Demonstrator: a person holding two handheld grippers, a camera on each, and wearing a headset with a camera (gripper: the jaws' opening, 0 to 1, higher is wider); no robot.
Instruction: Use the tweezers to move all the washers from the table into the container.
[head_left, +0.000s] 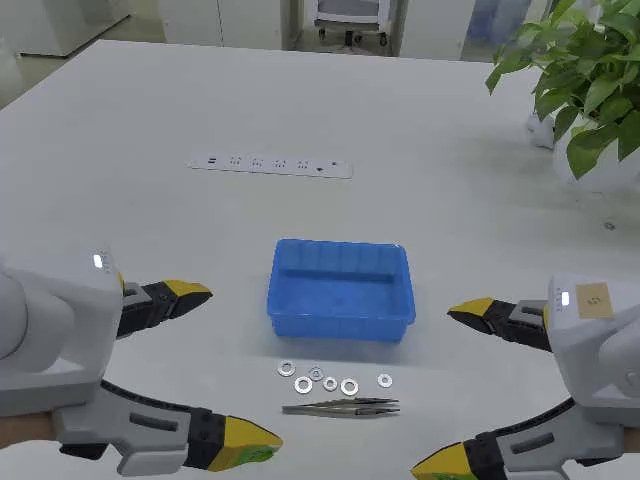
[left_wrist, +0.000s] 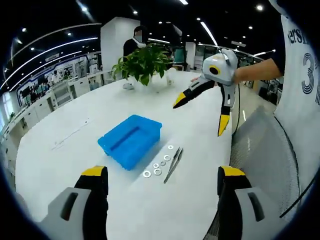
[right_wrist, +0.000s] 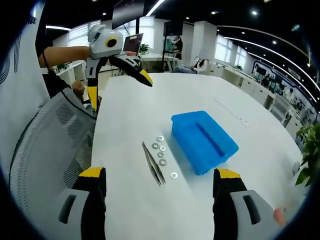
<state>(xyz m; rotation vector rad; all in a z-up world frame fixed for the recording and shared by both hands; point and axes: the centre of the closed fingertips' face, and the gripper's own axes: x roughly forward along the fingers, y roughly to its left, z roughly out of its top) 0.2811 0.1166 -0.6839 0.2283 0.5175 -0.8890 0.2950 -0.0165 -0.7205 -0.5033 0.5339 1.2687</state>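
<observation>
Bright, even ceiling light – soft shadows, sharp focus – fisheye bending at edges

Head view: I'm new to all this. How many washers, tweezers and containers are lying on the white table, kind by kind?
Washers: 6, loose on the table
Tweezers: 1 pair, lying just below the washers in the picture
Blue container: 1, nothing visible inside
Total: 8

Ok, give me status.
Left gripper, right gripper open, empty. Tweezers on table, untouched, by six washers. Container empty. Nothing blocking.
</observation>
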